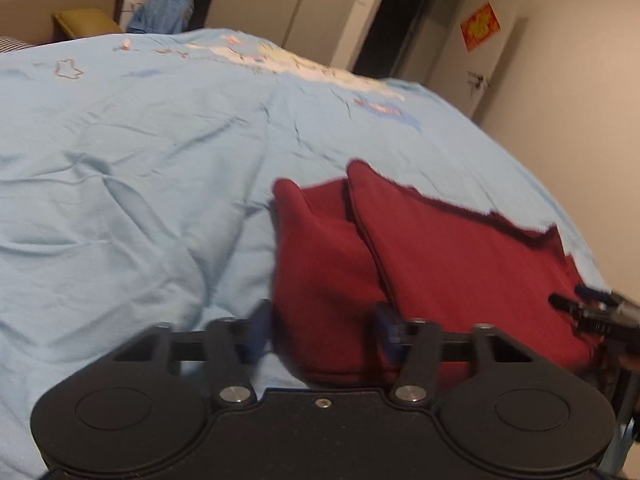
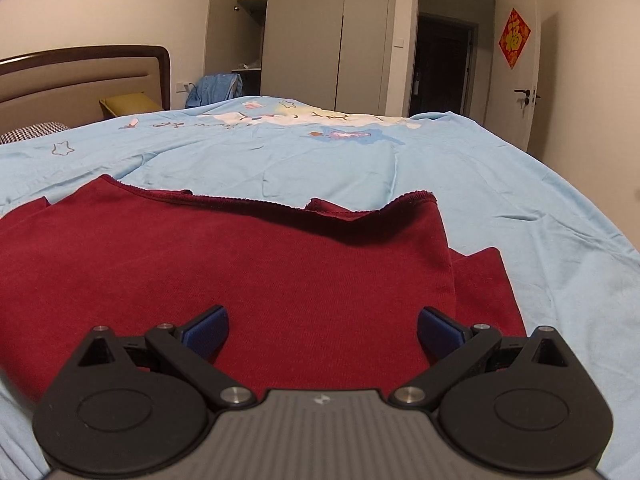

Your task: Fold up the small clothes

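A dark red garment (image 2: 248, 272) lies partly folded on the light blue bed sheet (image 2: 500, 184), with a sleeve (image 2: 484, 280) sticking out at its right side. My right gripper (image 2: 323, 330) hovers low over the garment's near part, open wide, nothing between its blue pads (image 2: 206, 330). In the left wrist view the same garment (image 1: 460, 264) shows a folded sleeve (image 1: 316, 264) at its left edge. My left gripper (image 1: 325, 332) is open, its fingers straddling that left edge without closing on it. The right gripper (image 1: 592, 312) shows at the right border.
The blue sheet (image 1: 140, 180) is wrinkled and spreads wide to the left and far side. A headboard (image 2: 80, 76), a yellow pillow (image 2: 128, 104) and a blue cloth pile (image 2: 216, 88) are at the back. Wardrobes (image 2: 320, 40) and a doorway (image 2: 444, 56) stand beyond.
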### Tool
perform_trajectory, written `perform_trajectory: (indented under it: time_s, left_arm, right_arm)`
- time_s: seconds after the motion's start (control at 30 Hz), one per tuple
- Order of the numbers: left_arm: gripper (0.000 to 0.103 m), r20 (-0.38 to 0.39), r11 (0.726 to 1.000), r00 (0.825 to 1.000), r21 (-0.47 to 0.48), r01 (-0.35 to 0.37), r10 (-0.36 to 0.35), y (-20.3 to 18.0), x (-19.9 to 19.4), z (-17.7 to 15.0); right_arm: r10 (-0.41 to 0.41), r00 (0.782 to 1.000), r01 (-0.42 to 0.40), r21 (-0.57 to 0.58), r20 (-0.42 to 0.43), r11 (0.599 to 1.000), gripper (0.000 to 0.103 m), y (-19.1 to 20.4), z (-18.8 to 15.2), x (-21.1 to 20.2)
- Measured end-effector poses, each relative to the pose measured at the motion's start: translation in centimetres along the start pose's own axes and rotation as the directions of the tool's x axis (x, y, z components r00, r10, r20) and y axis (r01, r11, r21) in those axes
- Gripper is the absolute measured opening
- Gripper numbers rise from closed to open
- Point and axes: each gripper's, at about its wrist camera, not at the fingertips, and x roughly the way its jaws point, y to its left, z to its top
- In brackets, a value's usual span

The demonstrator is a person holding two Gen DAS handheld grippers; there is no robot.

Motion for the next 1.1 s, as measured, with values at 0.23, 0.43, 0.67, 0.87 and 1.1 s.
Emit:
perform_trajectory:
  time_s: [0.23,0.43,0.67,0.87,1.1]
  left_arm:
    - [0.015,-0.154,0.978,0.986,-0.182,-0.098,0.070,-0.6,-0.8,2.8]
    - [0.013,-0.159,0.967,0.983,-0.219,-0.129,0.095,0.0,-1.6,4.0]
    - [0.043,-0.114,0.952,0.983,-0.257,-0.169,0.143,0.3,-3.3,2.8]
    - [0.085,-0.011,0.954,0.991,-0.267,-0.135,0.137,-0.6,-5.5,0.3]
    - [0.090,0.016,0.940,0.998,-0.336,0.058,-0.056,-3.4,-4.5,-4.1]
  right_arm:
    - [0.000,1.000,0.000,-0.007,-0.003,1.000,0.103,0.0,-0.5,-0.7]
    - [0.004,1.000,-0.004,0.009,-0.002,1.000,0.103,0.2,-0.8,-1.0]
    - [0.003,1.000,-0.003,-0.009,0.009,1.000,0.103,0.6,-1.2,-1.8]
    - [-0.004,1.000,0.004,-0.008,0.025,1.000,0.103,0.9,-1.5,-2.4]
    - [-0.007,0.999,0.006,0.011,0.033,1.000,0.103,1.1,-1.7,-2.7]
